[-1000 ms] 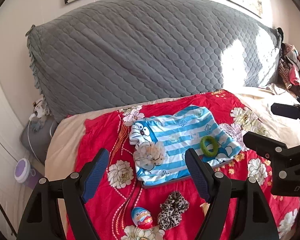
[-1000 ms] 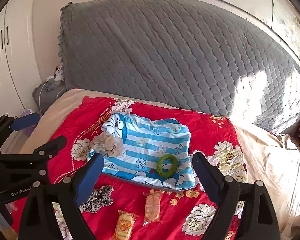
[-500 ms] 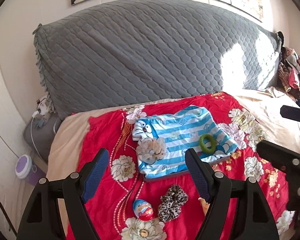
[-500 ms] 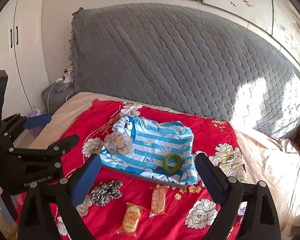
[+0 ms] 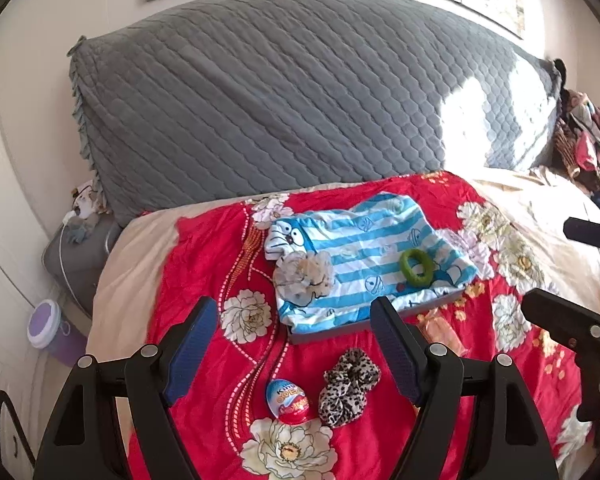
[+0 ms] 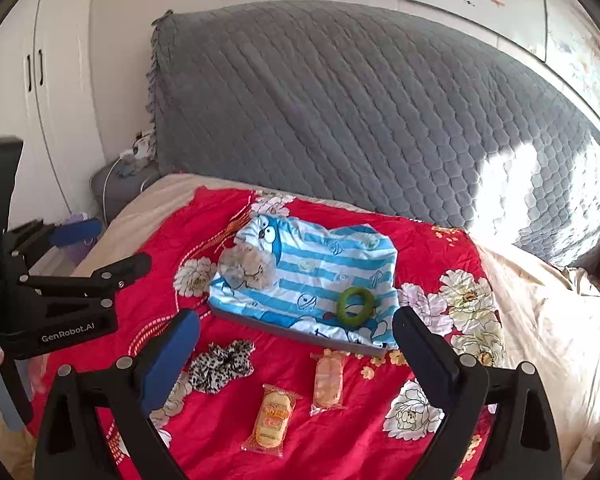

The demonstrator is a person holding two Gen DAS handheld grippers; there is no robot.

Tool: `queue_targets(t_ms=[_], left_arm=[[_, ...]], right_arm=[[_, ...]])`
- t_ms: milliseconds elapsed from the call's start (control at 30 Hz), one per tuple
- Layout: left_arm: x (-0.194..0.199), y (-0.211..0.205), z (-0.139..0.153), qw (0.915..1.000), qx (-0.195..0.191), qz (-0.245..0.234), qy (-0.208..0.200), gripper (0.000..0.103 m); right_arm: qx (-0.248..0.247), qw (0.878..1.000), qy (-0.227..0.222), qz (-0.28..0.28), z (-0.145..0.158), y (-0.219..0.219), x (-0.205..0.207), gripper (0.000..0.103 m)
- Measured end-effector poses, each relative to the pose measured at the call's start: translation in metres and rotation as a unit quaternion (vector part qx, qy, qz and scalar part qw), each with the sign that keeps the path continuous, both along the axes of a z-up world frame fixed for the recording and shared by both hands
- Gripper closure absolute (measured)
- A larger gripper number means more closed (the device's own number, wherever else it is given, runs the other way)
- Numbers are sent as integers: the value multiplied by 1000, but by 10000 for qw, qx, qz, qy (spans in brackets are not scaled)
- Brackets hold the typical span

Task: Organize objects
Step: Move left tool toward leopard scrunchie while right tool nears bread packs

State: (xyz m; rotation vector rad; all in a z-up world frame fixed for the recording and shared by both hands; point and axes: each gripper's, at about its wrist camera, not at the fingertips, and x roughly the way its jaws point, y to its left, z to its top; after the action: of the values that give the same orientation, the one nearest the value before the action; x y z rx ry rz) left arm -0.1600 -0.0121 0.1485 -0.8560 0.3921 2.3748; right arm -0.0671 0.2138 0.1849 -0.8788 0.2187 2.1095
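A flat board covered with blue striped cartoon cloth (image 5: pixel 364 256) (image 6: pixel 308 276) lies on the red flowered bedspread. On it rest a beige scrunchie (image 5: pixel 304 276) (image 6: pixel 246 266) and a green ring (image 5: pixel 416 266) (image 6: pixel 355 305). In front of it lie a leopard scrunchie (image 5: pixel 348 386) (image 6: pixel 222 364), a chocolate egg (image 5: pixel 287 400), and two wrapped snacks (image 6: pixel 271 416) (image 6: pixel 327 378). My left gripper (image 5: pixel 296 344) is open and empty above the bedspread, over the egg and leopard scrunchie. My right gripper (image 6: pixel 296 352) is open and empty above the snacks.
A large grey quilted cushion (image 5: pixel 292 100) stands against the wall behind. A grey bedside stand (image 5: pixel 76 256) and a purple lidded cup (image 5: pixel 46 330) sit at the left. Clothes pile (image 5: pixel 584 140) lies at the far right. White wardrobe doors (image 6: pixel 32 80) stand left.
Both grippers have drawn back and risen from the bed, so the objects look smaller and more of the bedspread shows. Nothing on the bed has moved. Both stay open.
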Motion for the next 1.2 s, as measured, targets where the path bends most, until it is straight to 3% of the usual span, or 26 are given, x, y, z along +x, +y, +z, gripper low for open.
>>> queue_targets(t_ms=[167, 367, 1200], left_arm=[[10, 10, -14, 9996, -157, -201, 118, 24], [14, 15, -33, 9996, -154, -226, -85, 24], [33, 28, -75, 9986, -126, -136, -503, 23]], right_arm=[[129, 9998, -123, 31, -16, -4, 2, 5], [-81, 9997, -213, -67, -33, 2, 11, 5], [-265, 9984, -231, -439, -60, 18, 49, 5]])
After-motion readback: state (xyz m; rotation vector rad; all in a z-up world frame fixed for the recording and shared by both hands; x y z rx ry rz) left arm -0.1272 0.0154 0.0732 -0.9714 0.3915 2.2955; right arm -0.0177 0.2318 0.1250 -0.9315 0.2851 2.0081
